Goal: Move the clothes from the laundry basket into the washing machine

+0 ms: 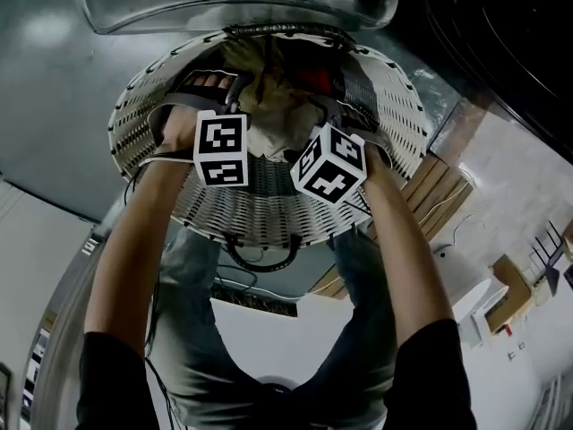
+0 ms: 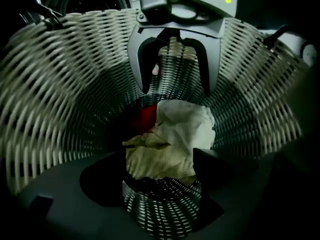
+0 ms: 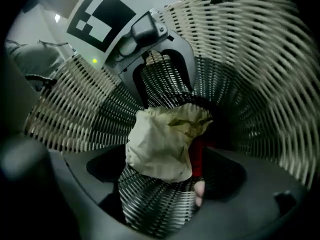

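Observation:
A white wicker laundry basket (image 1: 260, 209) stands below me, and both grippers point down into it. On its bottom lies a crumpled cream cloth (image 1: 279, 106) with a red garment (image 1: 313, 81) beside it. My left gripper (image 1: 235, 92) is open above the cloth. In the left gripper view its wide jaws (image 2: 160, 176) frame the cream cloth (image 2: 170, 139) and the red garment (image 2: 146, 119) without touching them. My right gripper (image 1: 313, 107) is also open, and in the right gripper view (image 3: 165, 176) the cream cloth (image 3: 160, 139) lies just ahead of its jaws. Each gripper faces the other across the basket.
A clear curved door (image 1: 233, 3) lies just beyond the basket's far rim, and a dark round drum (image 1: 501, 25) is at the top right. Cables (image 1: 260, 258) hang under the basket's near side. Wooden boards (image 1: 439, 186) lie on the floor to the right.

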{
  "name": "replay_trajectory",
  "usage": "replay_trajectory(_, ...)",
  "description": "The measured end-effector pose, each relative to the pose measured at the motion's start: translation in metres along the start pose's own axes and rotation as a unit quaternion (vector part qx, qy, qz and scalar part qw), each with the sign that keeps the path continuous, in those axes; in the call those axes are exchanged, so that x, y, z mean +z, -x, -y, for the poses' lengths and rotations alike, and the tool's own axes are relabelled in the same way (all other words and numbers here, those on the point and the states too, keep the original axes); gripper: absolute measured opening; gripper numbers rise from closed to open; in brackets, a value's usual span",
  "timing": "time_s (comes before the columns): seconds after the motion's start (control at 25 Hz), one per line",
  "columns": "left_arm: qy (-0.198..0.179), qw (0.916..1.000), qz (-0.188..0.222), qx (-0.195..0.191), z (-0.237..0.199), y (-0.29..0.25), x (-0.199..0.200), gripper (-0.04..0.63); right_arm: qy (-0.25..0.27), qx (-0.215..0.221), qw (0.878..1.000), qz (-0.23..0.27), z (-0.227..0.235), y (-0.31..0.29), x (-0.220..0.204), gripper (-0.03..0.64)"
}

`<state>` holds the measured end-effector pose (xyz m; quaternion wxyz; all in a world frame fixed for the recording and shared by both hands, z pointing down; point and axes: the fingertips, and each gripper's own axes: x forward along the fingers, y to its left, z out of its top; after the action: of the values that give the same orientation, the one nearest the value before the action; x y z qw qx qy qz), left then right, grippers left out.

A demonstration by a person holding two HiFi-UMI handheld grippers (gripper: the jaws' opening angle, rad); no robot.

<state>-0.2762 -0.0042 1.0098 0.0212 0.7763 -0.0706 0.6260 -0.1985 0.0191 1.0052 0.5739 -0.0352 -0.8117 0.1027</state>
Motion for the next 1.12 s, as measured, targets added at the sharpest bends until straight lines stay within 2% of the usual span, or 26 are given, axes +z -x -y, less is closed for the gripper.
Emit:
replay_trajectory(0.16, -0.022, 0.9997, -0.012, -0.001, -0.001, -0.028, -0.009, 0.42, 0.026, 0.007, 0.999, -0.022, -0.004, -0.033, -0.01, 0.482)
replay_trajectory(0.36, -0.084, 0.9956, -0.039, -0.011, 0.005, -0.069, -0.028, 0.426, 0.04, 0.013, 0.998, -0.038, 0.001, -0.076, -0.023, 0.489)
replay_trajectory(0.52, -0.103, 0.9935, -0.047, -0.012, 0.002, -0.1, -0.032, 0.439, 0.049, 0.013, 0.998, -0.042, 0.007, -0.106, -0.023, 0.492)
replay_trajectory(0.76, -0.083, 0.9943, -0.052, -0.041, 0.003, -0.13, -0.041, 0.437, 0.025, 0.02, 0.999, -0.024, 0.005, -0.137, -0.016, 0.486)
replay_trajectory(0.92, -0.076, 0.9922, -0.062, -0.078, 0.014, -0.139, -0.044, 0.338, 0.013, 0.008, 1.0, -0.021, 0.007, -0.146, -0.022, 0.435)
replay_trajectory(0.96, -0.074, 0.9919, -0.061, -0.084, 0.018, -0.138, -0.045, 0.292, 0.006, 0.002, 1.0, -0.021, 0.008, -0.147, -0.024, 0.42)
replay_trajectory(1.04, -0.056, 0.9935, -0.055, -0.082, 0.022, -0.134, -0.046, 0.127, -0.004, -0.021, 0.999, -0.023, 0.016, -0.145, -0.025, 0.323)
replay_trajectory(1.08, -0.038, 0.9949, -0.051, -0.078, 0.023, -0.13, -0.047, 0.089, -0.007, -0.034, 0.999, -0.025, 0.021, -0.142, -0.025, 0.236)
replay_trajectory(1.12, -0.018, 0.9958, -0.048, -0.075, 0.023, -0.126, -0.047, 0.078, -0.01, -0.044, 0.999, -0.026, 0.025, -0.137, -0.023, 0.192)
